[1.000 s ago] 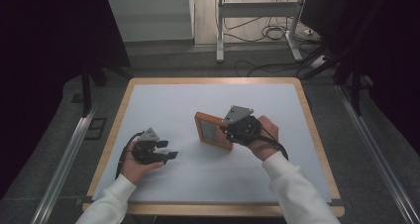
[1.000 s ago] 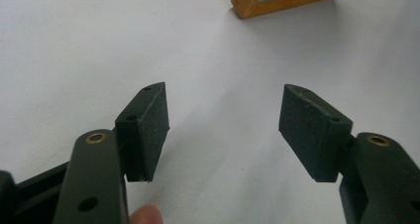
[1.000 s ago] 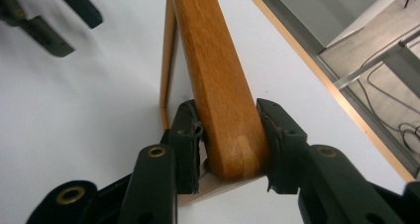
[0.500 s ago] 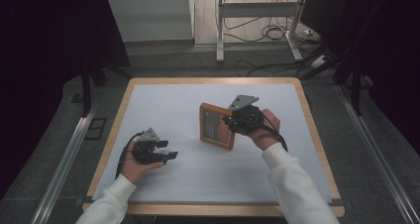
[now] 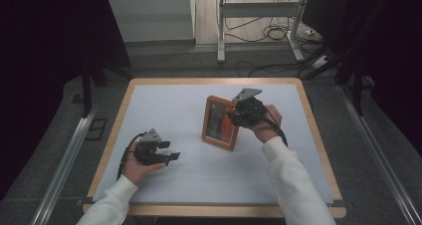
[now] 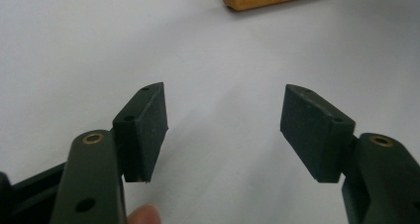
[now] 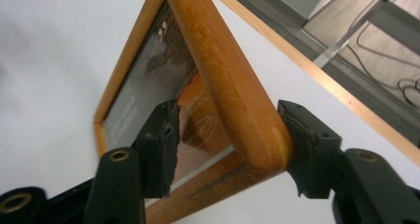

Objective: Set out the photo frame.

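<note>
Over the last second I've raised the wooden picture frame (image 5: 219, 123) off the worktop (image 5: 164, 105) with my right claw (image 5: 233, 115). A second ago it lay nearly flat near the middle; half a second ago it was already tilting up; now it stands close to upright on its near edge, glass face turned toward the worktop's left edge. My right hand (image 5: 263, 123) has shifted with it, a little toward the far right corner, and the claw pinches the frame's (image 7: 233, 110) far corner, one pad on the glass, the other on the outer wood.
</note>
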The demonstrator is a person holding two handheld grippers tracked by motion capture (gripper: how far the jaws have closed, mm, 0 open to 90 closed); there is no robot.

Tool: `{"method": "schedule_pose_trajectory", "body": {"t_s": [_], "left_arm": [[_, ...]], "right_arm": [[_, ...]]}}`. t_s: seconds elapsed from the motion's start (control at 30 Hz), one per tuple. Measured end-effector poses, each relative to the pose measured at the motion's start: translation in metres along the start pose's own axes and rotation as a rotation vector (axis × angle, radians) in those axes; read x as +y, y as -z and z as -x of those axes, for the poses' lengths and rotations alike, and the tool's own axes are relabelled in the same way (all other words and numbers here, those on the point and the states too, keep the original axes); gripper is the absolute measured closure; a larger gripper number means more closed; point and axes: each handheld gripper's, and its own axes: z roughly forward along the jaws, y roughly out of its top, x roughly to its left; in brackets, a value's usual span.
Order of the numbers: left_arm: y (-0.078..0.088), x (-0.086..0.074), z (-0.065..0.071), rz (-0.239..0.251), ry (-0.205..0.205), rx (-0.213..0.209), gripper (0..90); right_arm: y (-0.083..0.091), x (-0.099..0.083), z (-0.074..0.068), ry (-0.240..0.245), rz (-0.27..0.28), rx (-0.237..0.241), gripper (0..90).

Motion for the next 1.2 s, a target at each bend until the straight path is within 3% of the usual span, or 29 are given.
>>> {"method": "schedule_pose_trajectory", "body": {"t_s": [0.13,0.33,0.63,0.8,1.03,1.2], "left_arm": [[0.0,0.0,0.0,-0.002,-0.008,0.001,34.3],[0.001,0.0,0.001,0.001,-0.004,0.001,34.2],[0.002,0.0,0.0,0.006,0.001,0.004,34.2],[0.002,0.0,0.0,0.001,-0.004,0.005,34.1],[0.002,0.0,0.002,0.004,0.0,0.005,33.8],[0.001,0.0,0.001,0.002,0.002,0.004,33.7]], "right_arm": [[-0.005,-0.002,0.006,-0.024,0.014,0.007,40.9],[-0.003,-0.003,0.002,-0.019,0.029,-0.035,32.9],[0.02,-0.016,0.004,-0.116,0.105,-0.056,18.8],[0.036,-0.035,-0.001,-0.173,0.145,-0.031,18.8],[0.045,-0.067,-0.019,-0.197,0.144,0.013,30.8],[0.048,-0.086,-0.031,-0.239,0.146,0.082,59.4]]}}
